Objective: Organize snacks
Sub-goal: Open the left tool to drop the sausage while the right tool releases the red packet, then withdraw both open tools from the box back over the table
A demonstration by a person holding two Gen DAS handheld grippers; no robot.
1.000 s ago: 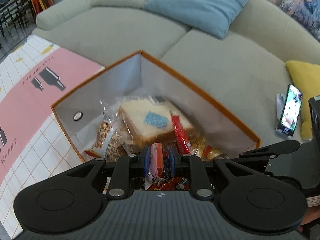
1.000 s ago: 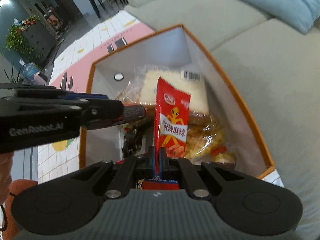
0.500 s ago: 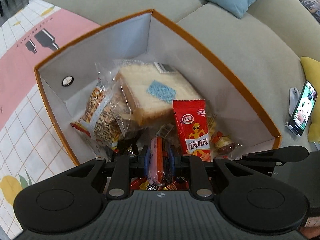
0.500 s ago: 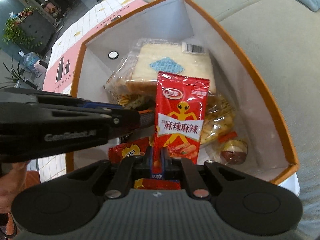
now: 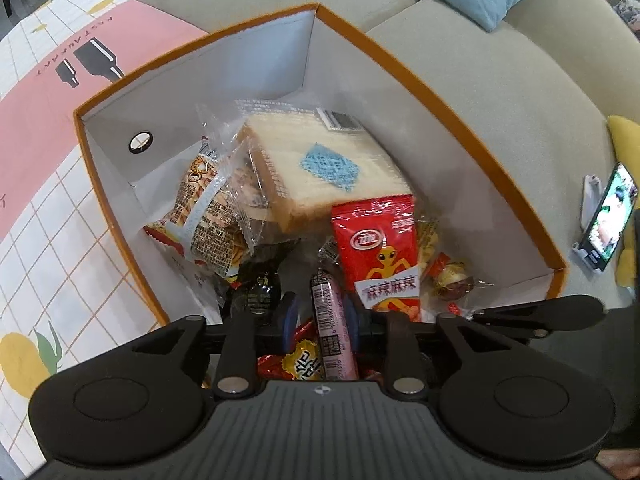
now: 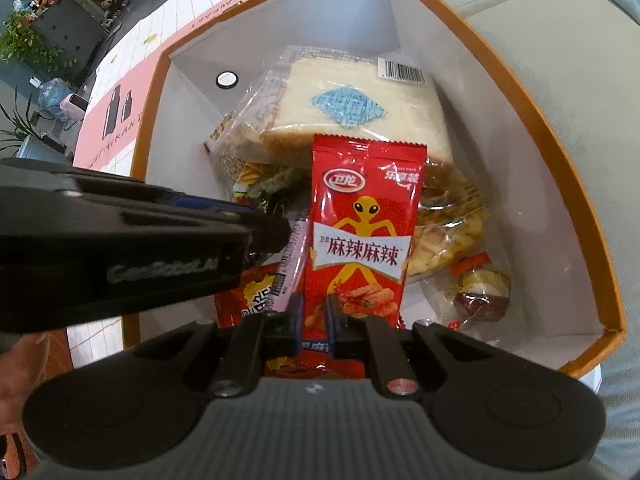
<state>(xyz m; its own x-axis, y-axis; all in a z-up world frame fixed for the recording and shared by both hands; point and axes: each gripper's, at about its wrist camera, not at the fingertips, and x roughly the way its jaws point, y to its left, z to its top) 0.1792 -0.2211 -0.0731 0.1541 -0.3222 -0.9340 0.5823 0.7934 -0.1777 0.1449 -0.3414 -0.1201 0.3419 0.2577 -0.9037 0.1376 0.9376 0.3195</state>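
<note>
Snacks filled an orange-rimmed box with white inner walls, which sat on a tablecloth printed with pink panels and a pale grid, right against a grey-green sofa.

Both grippers pointed steeply down into the box. The left gripper had its jaws opening, and a slim pink sausage stick with a barcode-style print lay between the blue pads; the pads no longer seemed to press on it. The right gripper had its jaws opening too, though only a narrow gap showed, with the lower edge of a red spicy-strip packet between them. That packet stood nearly upright, glossy red with a yellow alien figure and a white banner of characters.

Toward the far corner of the box lay a wrapped slice of bread with a blue label and a barcode sticker. By the left wall leaned a clear bag of stick-shaped crackers. Near the right wall sat a wrapped round sweet. At the near edge lay another red packet with yellow print, under the sausage stick. On the sofa, beyond the box's right wall, a phone stood propped with its screen lit.
</note>
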